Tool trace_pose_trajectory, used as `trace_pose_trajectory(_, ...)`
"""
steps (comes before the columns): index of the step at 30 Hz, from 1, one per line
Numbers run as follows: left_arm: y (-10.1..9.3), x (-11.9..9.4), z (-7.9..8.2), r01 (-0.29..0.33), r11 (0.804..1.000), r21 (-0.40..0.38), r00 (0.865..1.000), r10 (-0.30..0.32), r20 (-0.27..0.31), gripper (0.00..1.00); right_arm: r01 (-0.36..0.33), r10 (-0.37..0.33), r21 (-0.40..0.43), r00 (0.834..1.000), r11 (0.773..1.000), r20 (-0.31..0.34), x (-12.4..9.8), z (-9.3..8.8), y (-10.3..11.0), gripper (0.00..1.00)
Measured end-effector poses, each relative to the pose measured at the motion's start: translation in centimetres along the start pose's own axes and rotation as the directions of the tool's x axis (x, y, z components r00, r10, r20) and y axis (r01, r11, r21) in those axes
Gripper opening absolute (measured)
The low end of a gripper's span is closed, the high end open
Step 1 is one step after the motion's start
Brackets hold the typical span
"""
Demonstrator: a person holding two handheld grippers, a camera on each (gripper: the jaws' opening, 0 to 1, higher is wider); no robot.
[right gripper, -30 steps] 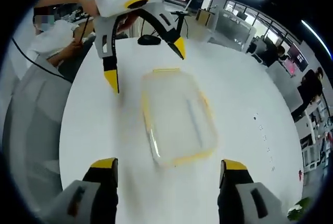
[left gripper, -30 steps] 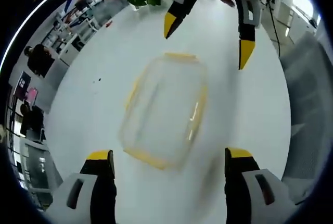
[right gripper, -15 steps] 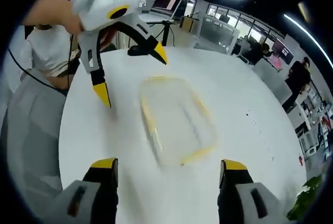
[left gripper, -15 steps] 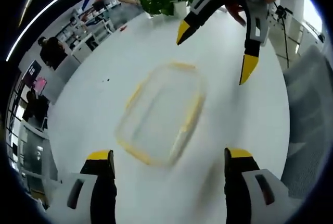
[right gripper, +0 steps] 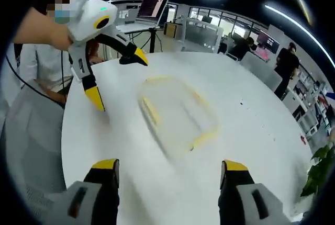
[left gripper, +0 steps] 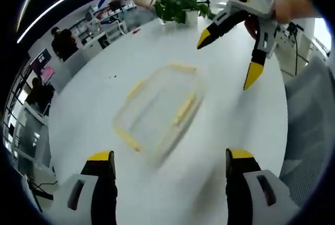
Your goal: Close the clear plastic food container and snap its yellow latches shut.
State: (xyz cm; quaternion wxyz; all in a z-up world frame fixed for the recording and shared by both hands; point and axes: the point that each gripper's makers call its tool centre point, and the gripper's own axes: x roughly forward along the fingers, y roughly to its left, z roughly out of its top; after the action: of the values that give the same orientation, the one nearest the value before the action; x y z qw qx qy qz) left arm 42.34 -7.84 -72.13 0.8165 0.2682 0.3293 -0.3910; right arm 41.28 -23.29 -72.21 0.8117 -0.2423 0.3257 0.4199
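Note:
A clear plastic food container with yellow latches lies flat on the round white table, blurred by motion; whether its latches are snapped is too blurred to tell. In the right gripper view the container sits mid-table. My left gripper is open, hovering short of the container with nothing between its yellow-tipped jaws. My right gripper is open too, also short of the container. From the left gripper view, the right gripper hangs open beyond the container; the left gripper appears likewise in the right gripper view.
A potted green plant stands at the table's far edge. A person in white sits by the table, holding the grippers. Desks, monitors and other people fill the office behind. A grey chair stands beside the table.
Both cameras have pulled back and tilted up, so the container looks smaller and further off. Both grippers stay open; the container has not been touched.

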Motion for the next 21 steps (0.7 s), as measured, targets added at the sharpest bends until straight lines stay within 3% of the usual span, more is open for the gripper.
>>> trace_pose_trajectory(17, -2.7, -1.9, -0.8, -0.049, 0.998, -0.043, 0.992, 0.054, 0.111, 0.87, 0.054, -0.065, 0.093, 0.990, 0.994, 0.126, -2.6, -1.0, 2.2, 0.78)
trace_pose_trajectory(21, -3.0, -2.5, -1.1, -0.068, 0.995, -0.071, 0.987, 0.078, 0.143, 0.84, 0.058, -0.071, 0.100, 0.989, 0.993, 0.130, -2.8, -1.9, 3.0, 0.78)
